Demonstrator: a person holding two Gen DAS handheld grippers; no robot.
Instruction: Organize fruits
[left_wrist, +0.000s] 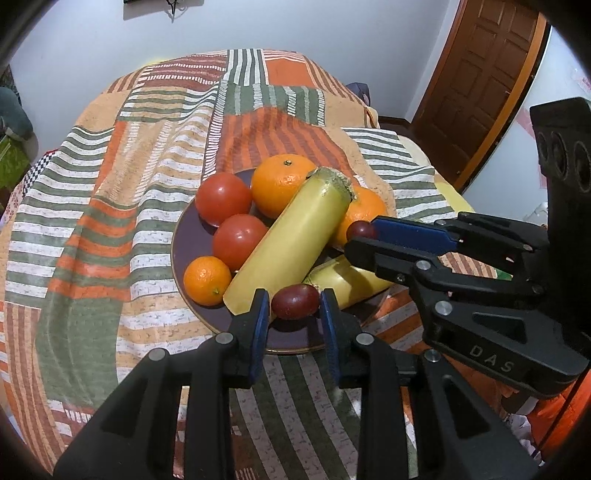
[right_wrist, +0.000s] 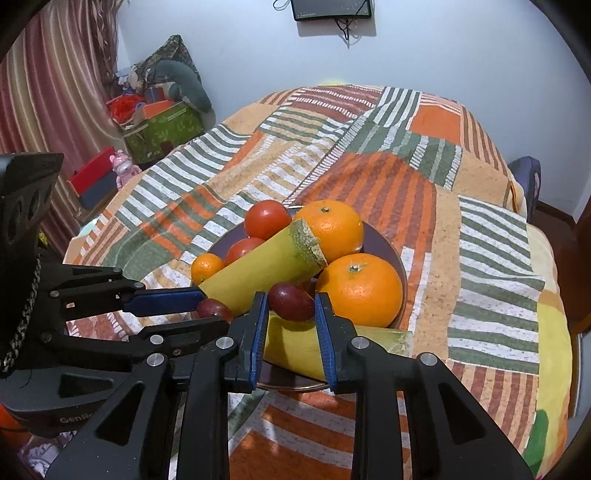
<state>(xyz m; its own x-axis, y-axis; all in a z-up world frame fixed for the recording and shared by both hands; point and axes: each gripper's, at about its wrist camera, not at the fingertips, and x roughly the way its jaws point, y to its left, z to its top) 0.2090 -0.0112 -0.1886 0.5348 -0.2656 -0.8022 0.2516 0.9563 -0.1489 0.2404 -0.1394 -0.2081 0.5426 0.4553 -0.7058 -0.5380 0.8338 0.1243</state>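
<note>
A dark purple plate (left_wrist: 192, 236) sits on the tabletop, which is draped in a patchwork cloth (left_wrist: 110, 192) of orange, green and white stripes. Piled on the plate are two tomatoes (left_wrist: 223, 198), two large oranges (left_wrist: 280, 184), a small orange (left_wrist: 207, 280) at the near left rim, and a long yellow-green cut stalk (left_wrist: 288, 243) lying across the heap, with a second such piece (right_wrist: 295, 343) beneath it. A red grape (left_wrist: 295, 301) lies at the plate's near edge, between the left gripper (left_wrist: 294, 314) jaws, which stand apart on either side of it, not visibly pressing. A second grape (right_wrist: 290, 301) rests among the fruit between the right gripper (right_wrist: 291, 314) jaws, likewise spread around it. A wooden door (left_wrist: 480, 85) stands behind.
</note>
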